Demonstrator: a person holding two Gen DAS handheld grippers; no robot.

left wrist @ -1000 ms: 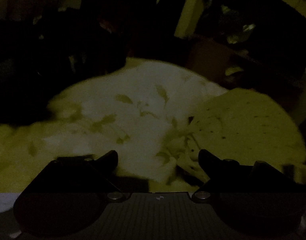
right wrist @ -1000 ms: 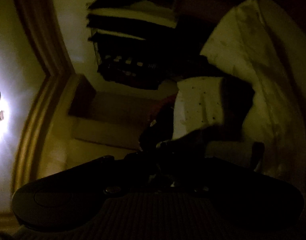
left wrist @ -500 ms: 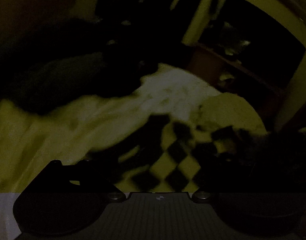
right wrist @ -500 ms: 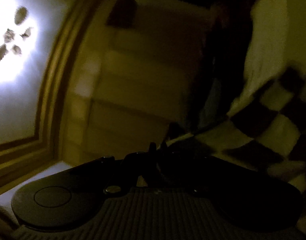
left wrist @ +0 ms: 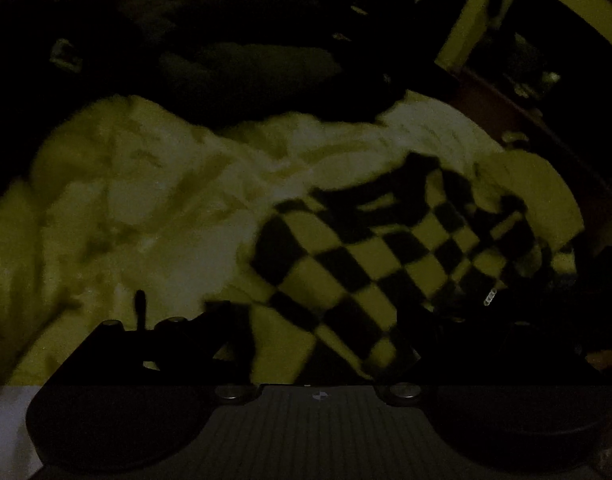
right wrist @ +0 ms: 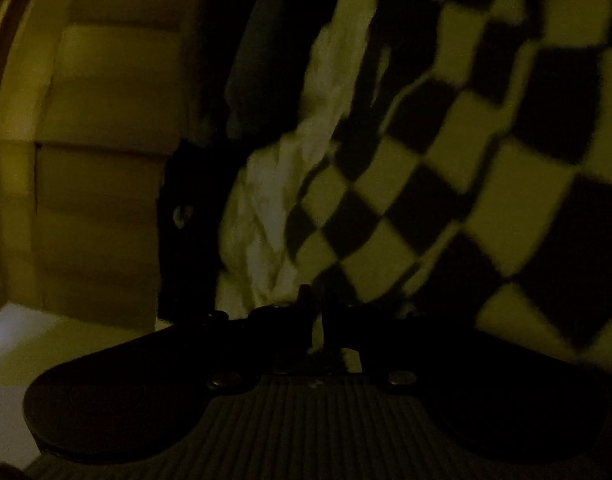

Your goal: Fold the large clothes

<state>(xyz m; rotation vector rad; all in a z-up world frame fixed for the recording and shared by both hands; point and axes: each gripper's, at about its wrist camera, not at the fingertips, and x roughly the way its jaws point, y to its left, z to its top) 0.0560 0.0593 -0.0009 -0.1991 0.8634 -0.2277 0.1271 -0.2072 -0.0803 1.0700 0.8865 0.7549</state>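
My left tool stands wide, the checkered garment draped between its fingers and running toward two o'clock over the pale bedding. My right tool, narrow and just easing apart, has it at one o'clock.

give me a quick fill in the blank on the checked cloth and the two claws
1. The garment in front of both claws bears a black and pale ____ pattern.
2. In the left wrist view the left claw has its fingers wide apart, so it is ____.
3. In the left wrist view the garment lies on pale, ____ bedding.
4. In the right wrist view the right claw shows only a ____ gap between its fingers.

Missing words: checkered; open; rumpled; narrow
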